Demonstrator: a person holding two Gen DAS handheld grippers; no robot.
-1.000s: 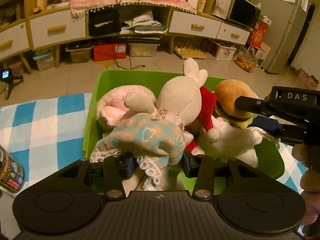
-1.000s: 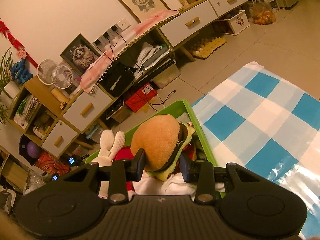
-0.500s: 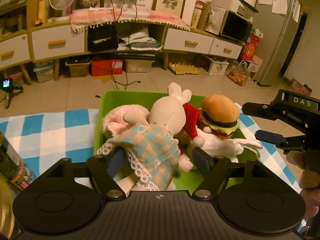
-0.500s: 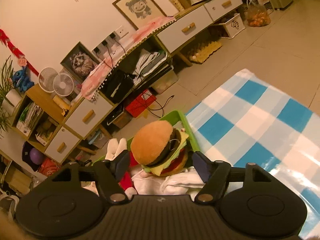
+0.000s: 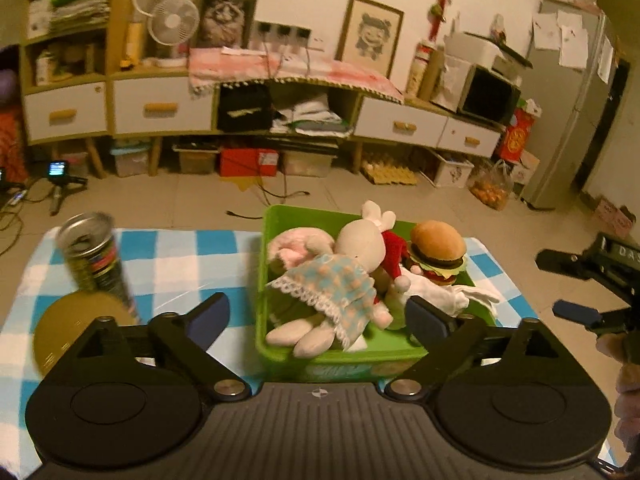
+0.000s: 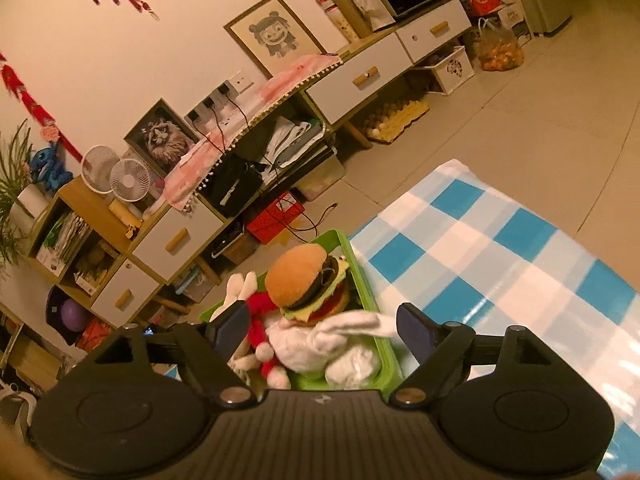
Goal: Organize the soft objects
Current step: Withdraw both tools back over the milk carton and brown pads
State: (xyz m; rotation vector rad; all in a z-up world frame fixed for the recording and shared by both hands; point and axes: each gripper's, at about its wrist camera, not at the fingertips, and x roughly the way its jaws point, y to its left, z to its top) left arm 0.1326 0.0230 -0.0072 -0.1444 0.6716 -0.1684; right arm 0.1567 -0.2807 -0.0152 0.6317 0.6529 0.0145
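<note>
A green bin on the blue-checked cloth holds several plush toys: a rabbit doll in a checked dress, a pink plush, a red-and-white plush, a burger plush and a white plush. My left gripper is open and empty, pulled back above the bin's near side. My right gripper is open and empty, above the burger plush and white plush at the bin's right side. It also shows in the left wrist view.
A tall can and a round gold lid stand on the cloth left of the bin. The cloth stretches right of the bin. Cabinets and boxes line the far wall across the tiled floor.
Both grippers opened, letting go of the rabbit doll and the burger plush, then drew back and up from the bin. The toys stay in the bin.
</note>
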